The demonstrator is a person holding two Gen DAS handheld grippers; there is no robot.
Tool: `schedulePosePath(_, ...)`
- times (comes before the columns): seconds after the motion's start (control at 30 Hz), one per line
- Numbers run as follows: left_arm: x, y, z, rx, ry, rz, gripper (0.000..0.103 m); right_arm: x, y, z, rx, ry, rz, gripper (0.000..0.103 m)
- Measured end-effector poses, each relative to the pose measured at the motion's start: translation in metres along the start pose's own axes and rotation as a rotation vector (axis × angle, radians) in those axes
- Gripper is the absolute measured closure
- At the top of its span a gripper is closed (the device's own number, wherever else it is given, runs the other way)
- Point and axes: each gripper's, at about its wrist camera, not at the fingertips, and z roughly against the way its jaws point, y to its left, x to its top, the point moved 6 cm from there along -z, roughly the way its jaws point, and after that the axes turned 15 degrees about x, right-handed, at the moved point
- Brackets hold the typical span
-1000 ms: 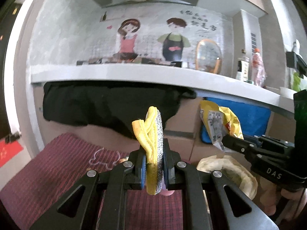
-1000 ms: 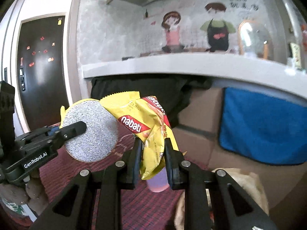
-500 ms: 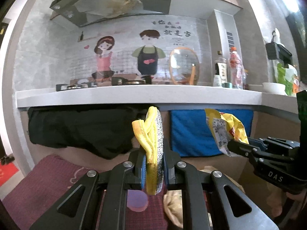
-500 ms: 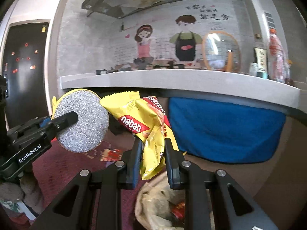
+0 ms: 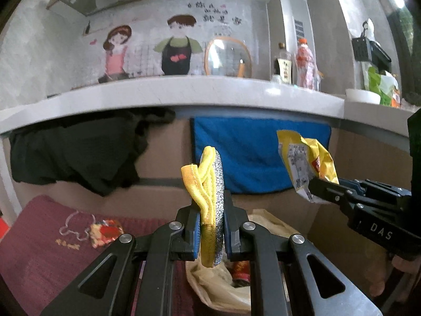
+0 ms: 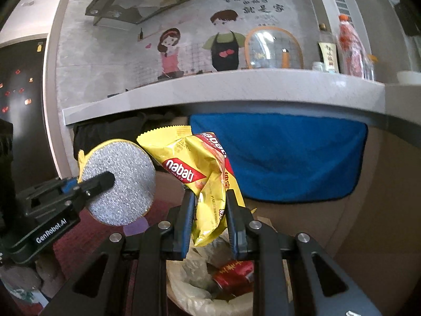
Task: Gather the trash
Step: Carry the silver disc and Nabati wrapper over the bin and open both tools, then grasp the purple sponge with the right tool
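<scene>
Scrub pad (image 5: 211, 197) clamped edge-on in left claw (image 5: 212, 233); nabati wrapper (image 6: 202, 179) pinched in right claw (image 6: 210, 221), both above the lined trash bin (image 6: 189, 287). Risk: light wrapper drifts past the rim on release. Counter (image 6: 236, 84) edge overhangs; floor room left.

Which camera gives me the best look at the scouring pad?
Right wrist: the scouring pad shows its whole round silver face, pinched by the left gripper. Left wrist sees it only edge-on.
</scene>
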Motion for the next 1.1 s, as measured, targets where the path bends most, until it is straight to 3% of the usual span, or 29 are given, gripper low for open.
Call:
schedulePosePath(0.53, -0.042, -0.019, -0.053, -0.028, 0.140, 0.012, 0.089, -0.035, -0.033, -0.032, -0.005, 0.073, -0.074, 0.082)
schedulePosePath(0.83, -0.056, -0.023, -0.080, -0.097, 0.209, 0.043, 0.089, -0.055, -0.056, -0.047, -0.002, 0.102, -0.144, 0.082)
schedulePosePath(0.9, -0.059, -0.025, -0.089, -0.153, 0.239, 0.058, 0.085, -0.059, -0.061, -0.051, 0.004, 0.103, -0.158, 0.077)
schedulePosePath(0.97, -0.062, -0.024, -0.099, -0.190, 0.280, 0.082, 0.063, -0.064, -0.066, -0.059, 0.023, 0.128, -0.178, 0.071)
schedulePosePath(1.0, -0.062, -0.022, -0.101, -0.198, 0.288, 0.093, 0.059, -0.068, -0.068, -0.063, 0.035, 0.149, -0.193, 0.066)
schedulePosePath(1.1, -0.058, -0.008, -0.104, -0.215, 0.312, 0.133, 0.052, -0.078, -0.071, -0.069, 0.023, 0.171, -0.210, 0.066)
